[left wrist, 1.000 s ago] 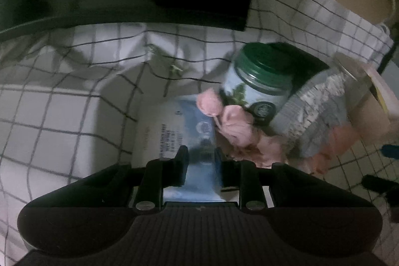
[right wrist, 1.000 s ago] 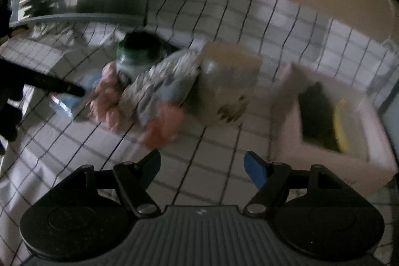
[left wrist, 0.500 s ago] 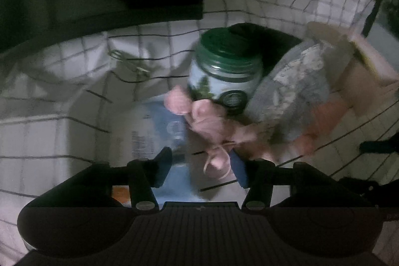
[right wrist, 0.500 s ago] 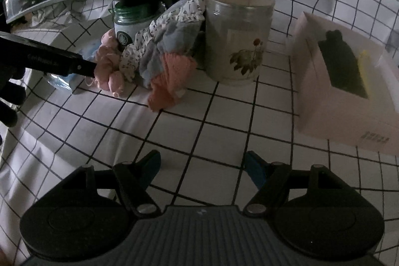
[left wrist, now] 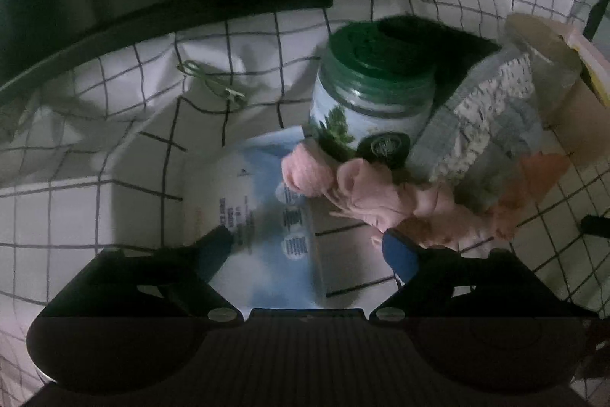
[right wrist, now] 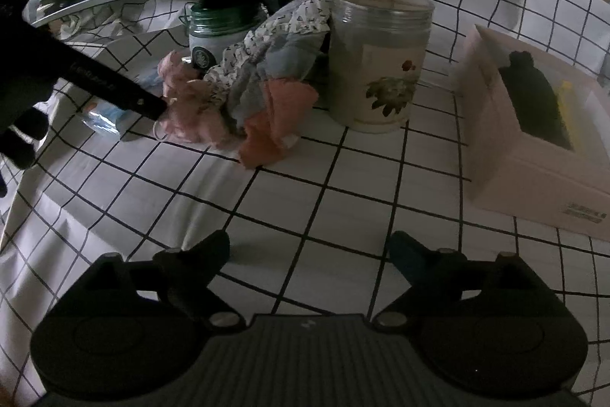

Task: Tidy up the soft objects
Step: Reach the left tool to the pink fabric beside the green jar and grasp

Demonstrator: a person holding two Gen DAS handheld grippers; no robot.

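Left tool (left wrist: 307, 246): jaws opening, spread wide over a blue-and-white packet (left wrist: 267, 216) that lies flat on the cloth; the pads do not press it. Its right fingertip (left wrist: 398, 252) sits just beside the pink fabric. From the right wrist view the same tool reaches in from the left, its dark finger tip against the pink bundle.

Right tool (right wrist: 309, 252): jaws opening, nothing between them — only bare checked cloth below, well apart from the pile.

Pink scrunchie-like fabric (left wrist: 362, 193): a crumpled soft bundle on the surface, resting against the foot of the green-lidded jar and partly over a corner of the packet.

Patterned cloth (right wrist: 267, 63): grey and white with small marks, draped between the two jars, leaning on both; an orange-pink piece (right wrist: 274, 117) hangs at its lower end onto the surface.

Green-lidded jar (left wrist: 370, 109): upright, with a leaf picture and a round dark seal on its label.

Clear jar (right wrist: 377, 63): upright, lid off or not visible — I cannot tell; it has a flower print on its side and stands right of the patterned cloth.

Pale box (right wrist: 533, 159): open-topped, at the right, apart from the jars, holding something black and something yellow.

Surface (right wrist: 305, 185): covered by a white tablecloth with a black grid, wrinkled at the left.

Small metal clip (left wrist: 213, 82): lying on the rumpled cloth behind the packet.
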